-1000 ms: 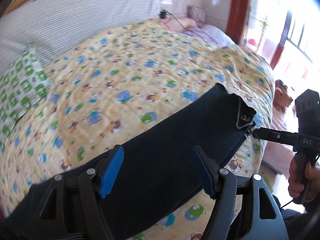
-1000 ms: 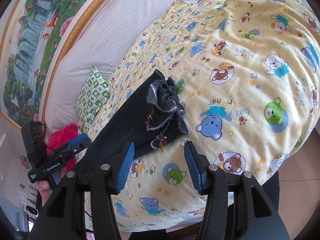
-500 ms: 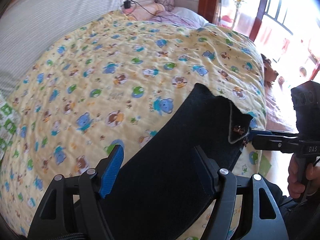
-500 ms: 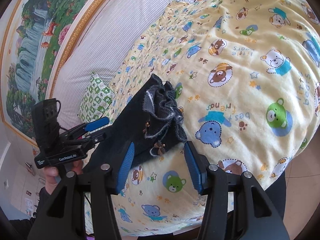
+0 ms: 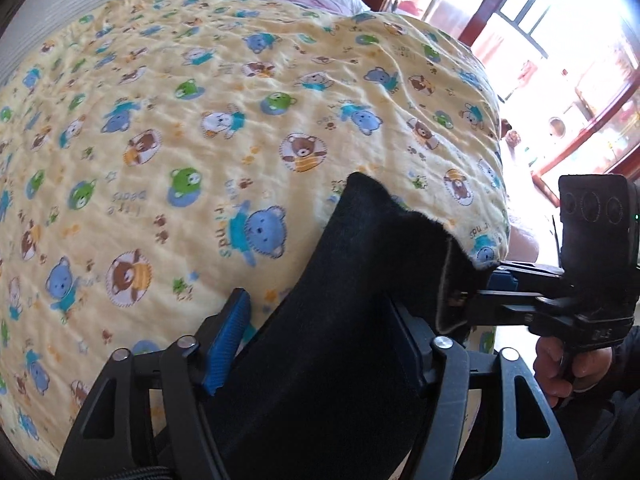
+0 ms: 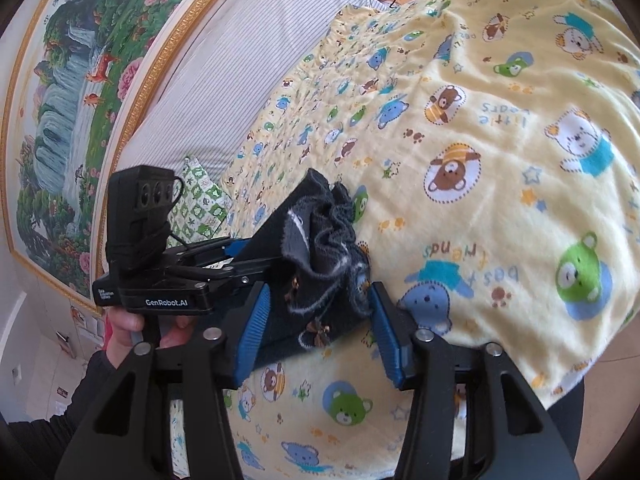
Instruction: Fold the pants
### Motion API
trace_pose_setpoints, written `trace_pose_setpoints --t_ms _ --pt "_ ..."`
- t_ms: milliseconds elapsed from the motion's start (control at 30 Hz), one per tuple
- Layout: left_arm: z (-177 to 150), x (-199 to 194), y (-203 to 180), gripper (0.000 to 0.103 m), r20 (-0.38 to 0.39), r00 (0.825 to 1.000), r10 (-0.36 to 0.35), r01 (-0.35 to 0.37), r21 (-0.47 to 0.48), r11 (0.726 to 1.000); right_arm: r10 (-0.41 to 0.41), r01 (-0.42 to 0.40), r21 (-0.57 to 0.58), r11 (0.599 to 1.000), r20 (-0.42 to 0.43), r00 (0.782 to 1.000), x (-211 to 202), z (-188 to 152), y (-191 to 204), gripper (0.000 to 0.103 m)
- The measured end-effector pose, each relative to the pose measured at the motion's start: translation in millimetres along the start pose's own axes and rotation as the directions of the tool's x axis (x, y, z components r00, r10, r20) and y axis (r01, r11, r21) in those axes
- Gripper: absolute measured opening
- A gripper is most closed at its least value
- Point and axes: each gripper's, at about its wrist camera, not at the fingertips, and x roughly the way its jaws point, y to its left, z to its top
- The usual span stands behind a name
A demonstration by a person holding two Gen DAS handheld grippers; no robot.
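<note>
The dark navy pants (image 5: 340, 320) lie on the yellow bear-print blanket (image 5: 200, 120) and drape over my left gripper (image 5: 320, 332), whose jaws stand apart with the cloth between them. The right gripper (image 5: 472, 300) reaches in from the right at the pants' frayed hem. In the right wrist view the bunched hem with small bows (image 6: 320, 264) sits between the spread blue pads of my right gripper (image 6: 316, 332). The left gripper (image 6: 224, 256) comes in from the left, close against the pants.
The blanket's edge (image 6: 560, 380) drops off near me. A green-patterned pillow (image 6: 200, 200) and a striped headboard cushion (image 6: 248, 72) lie beyond. A framed painting (image 6: 80, 100) hangs on the wall. A bright window and door (image 5: 560, 40) are at the right.
The left gripper has swung toward the right one, carrying the far end of the pants over toward the hem. The two grippers now nearly meet. The right gripper barely moved.
</note>
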Motion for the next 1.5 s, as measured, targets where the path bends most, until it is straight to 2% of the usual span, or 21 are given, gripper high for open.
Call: trace_pose_setpoints --t_ms 33,67,100,167,200,333,467,600,700,800,1000,1100,1200,1500 --pt "0 1 -3 0.055 0.001 1.0 -0.006 0.006 0.011 1.0 0.0 0.0 0.001 1.0 -0.005 1.0 1 1 -1 0.028" --pt "0 0 -6 0.045 0.009 1.0 -0.005 0.005 0.027 1.0 0.008 -0.008 0.008 1.0 -0.012 1.0 2 1 -3 0.024" --pt "0 -1 -7 0.03 0.016 1.0 -0.009 0.009 0.031 0.999 0.022 -0.022 0.019 1.0 -0.019 1.0 3 2 -7 0.02" --pt "-3 -8 -9 0.015 0.045 0.999 -0.018 0.017 0.025 1.0 0.036 -0.036 0.02 0.999 -0.02 0.999 2 3 -8 0.017" --pt "-2 -10 -10 0.013 0.056 0.998 -0.02 0.019 0.018 1.0 0.043 -0.043 0.017 0.999 -0.018 0.999 1 3 -7 0.016" --pt "-15 -35 -8 0.01 0.131 0.991 -0.038 0.041 -0.016 0.999 0.09 -0.09 -0.006 0.996 0.001 0.996 -4 6 6 0.015" --pt "-31 -71 -8 0.01 0.224 0.974 -0.038 0.049 -0.046 0.998 0.182 -0.182 -0.052 0.982 0.002 0.983 -9 11 33 0.015" --pt "-51 -108 -6 0.01 0.313 0.949 -0.028 0.054 -0.074 0.996 0.309 -0.31 -0.085 0.947 -0.029 0.951 -7 12 64 0.015" --pt "-68 -130 -1 0.01 0.358 0.934 -0.008 0.046 -0.097 0.994 0.409 -0.416 -0.094 0.905 -0.08 0.909 4 10 89 0.015" --pt "-91 -149 9 0.01 0.391 0.92 0.027 0.029 -0.137 0.99 0.455 -0.471 -0.117 0.874 -0.142 0.879 21 4 115 0.015" --pt "-142 -175 33 0.01 0.436 0.895 0.094 0.014 -0.239 0.971 0.492 -0.538 -0.139 0.831 -0.267 0.829 63 -13 161 0.015" --pt "-166 -175 48 0.009 0.445 0.887 0.124 0.018 -0.302 0.953 0.484 -0.549 -0.154 0.822 -0.319 0.815 86 -24 176 0.015" --pt "-188 -169 64 0.008 0.446 0.884 0.141 0.031 -0.357 0.934 0.471 -0.55 -0.161 0.82 -0.356 0.807 106 -32 185 0.015" --pt "-237 -139 90 0.009 0.425 0.893 0.146 0.08 -0.47 0.879 0.412 -0.51 -0.128 0.85 -0.442 0.797 157 -53 176 0.015"
